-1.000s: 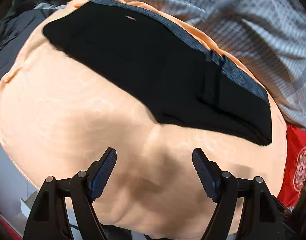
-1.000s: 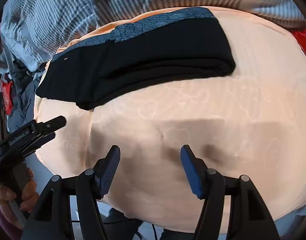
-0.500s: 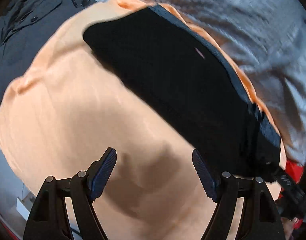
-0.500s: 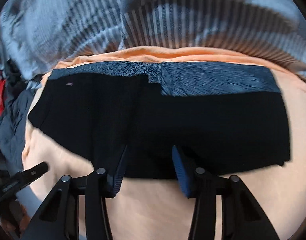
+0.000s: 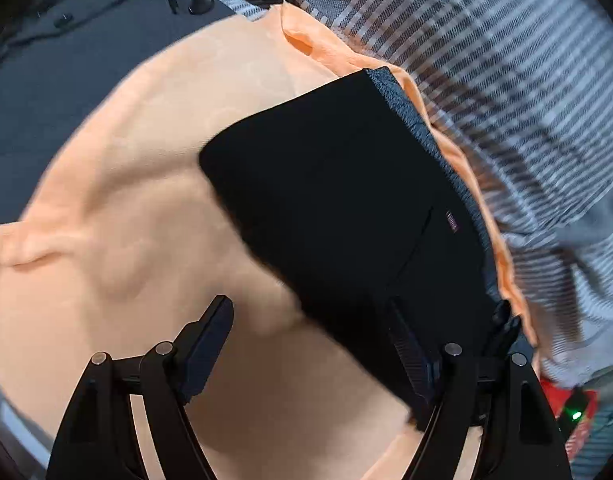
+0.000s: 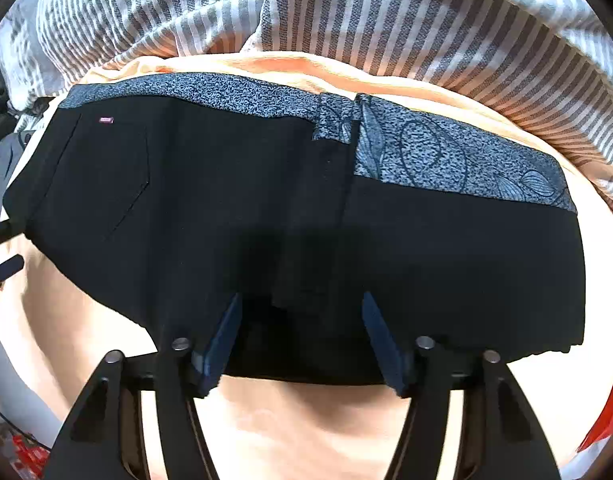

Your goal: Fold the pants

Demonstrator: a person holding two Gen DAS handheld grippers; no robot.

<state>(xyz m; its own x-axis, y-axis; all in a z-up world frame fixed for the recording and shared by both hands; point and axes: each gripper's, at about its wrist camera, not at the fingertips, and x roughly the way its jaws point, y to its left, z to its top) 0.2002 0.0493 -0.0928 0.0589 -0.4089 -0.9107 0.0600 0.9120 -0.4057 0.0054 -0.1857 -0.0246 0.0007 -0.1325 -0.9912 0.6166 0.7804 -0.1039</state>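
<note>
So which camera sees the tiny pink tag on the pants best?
The right wrist view: the pink tag is sharp on the spread-out black pants, above a pocket. The left wrist view shows the tag too, but blurred and dim.

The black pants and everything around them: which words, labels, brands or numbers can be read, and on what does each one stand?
No text can be read in either view.
Small pink tag on the black pants, by the pocket: too small to read.
The same tag in the left wrist view: blurred, not readable.
Red cloth at the edge: a pattern, no letters that can be made out.
</note>
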